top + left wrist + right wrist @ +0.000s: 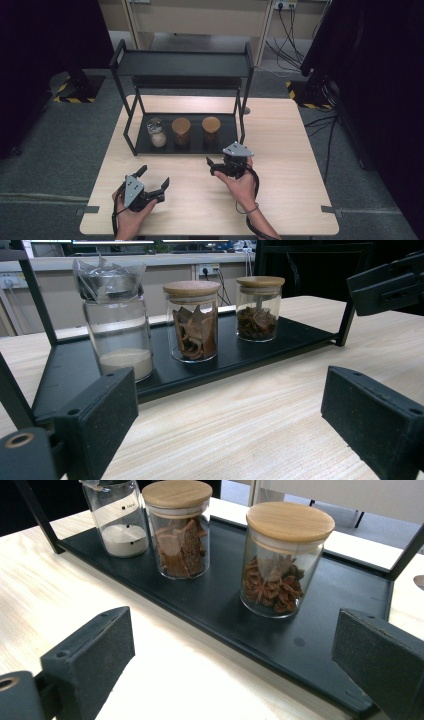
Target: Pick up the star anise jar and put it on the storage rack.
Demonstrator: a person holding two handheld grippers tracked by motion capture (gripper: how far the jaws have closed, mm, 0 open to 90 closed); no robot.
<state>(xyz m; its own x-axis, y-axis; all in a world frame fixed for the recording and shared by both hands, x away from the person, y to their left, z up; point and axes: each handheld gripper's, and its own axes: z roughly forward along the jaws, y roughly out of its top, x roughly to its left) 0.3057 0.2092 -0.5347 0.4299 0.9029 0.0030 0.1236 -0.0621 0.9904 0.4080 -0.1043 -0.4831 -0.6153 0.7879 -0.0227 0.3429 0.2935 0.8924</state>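
Three glass jars stand in a row on the lower tray (195, 146) of a black rack. The left jar (157, 133) holds white powder and has a clear wrapped top. The middle jar (181, 131) holds brown bark pieces under a wooden lid. The right jar (211, 129) holds star anise under a wooden lid. My left gripper (154, 176) sits open above the table's front left, empty. My right gripper (222, 160) is open just in front of the tray, facing the star anise jar (282, 560), with nothing between its fingers.
The rack's upper shelf (182, 64) overhangs the jars, carried by thin black posts (242, 107). Bare wooden table (285, 150) lies to the right and front. In the left gripper view the other gripper (390, 285) shows at the upper right.
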